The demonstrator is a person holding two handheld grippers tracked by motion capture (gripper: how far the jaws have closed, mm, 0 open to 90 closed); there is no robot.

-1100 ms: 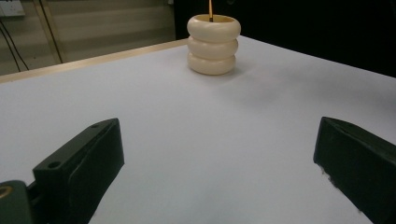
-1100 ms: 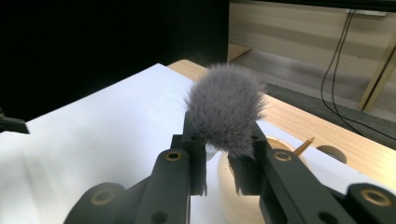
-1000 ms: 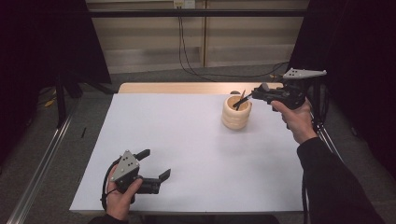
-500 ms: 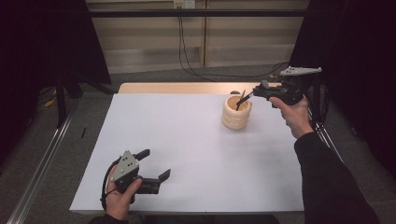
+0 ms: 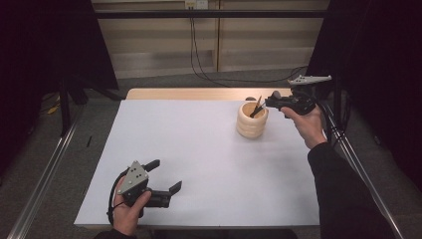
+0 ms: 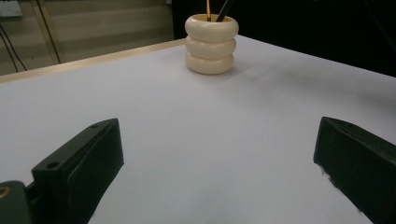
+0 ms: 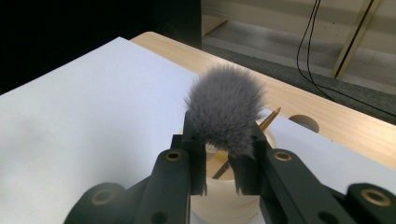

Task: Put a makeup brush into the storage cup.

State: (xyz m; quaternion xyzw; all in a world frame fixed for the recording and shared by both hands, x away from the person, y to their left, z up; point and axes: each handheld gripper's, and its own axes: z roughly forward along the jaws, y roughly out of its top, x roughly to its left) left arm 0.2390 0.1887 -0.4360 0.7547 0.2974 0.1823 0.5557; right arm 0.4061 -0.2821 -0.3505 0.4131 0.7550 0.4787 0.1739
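Note:
A cream ribbed holder stands at the far right of the white table; it shows ahead in the left gripper view too. A yellow pencil leans inside it. My right gripper hovers just right of the holder's mouth, shut on a dark pen with a grey fluffy top. The pen's dark shaft slants down into the holder. My left gripper rests near the front left edge, open with nothing between its fingers.
A bare wooden strip with a round hole runs along the table's far edge. Black cables hang behind it. A metal frame rail runs along the left side.
My right gripper has sunk a little with the fluffy pen, bringing its shaft deeper into the holder. The left gripper has stayed put.

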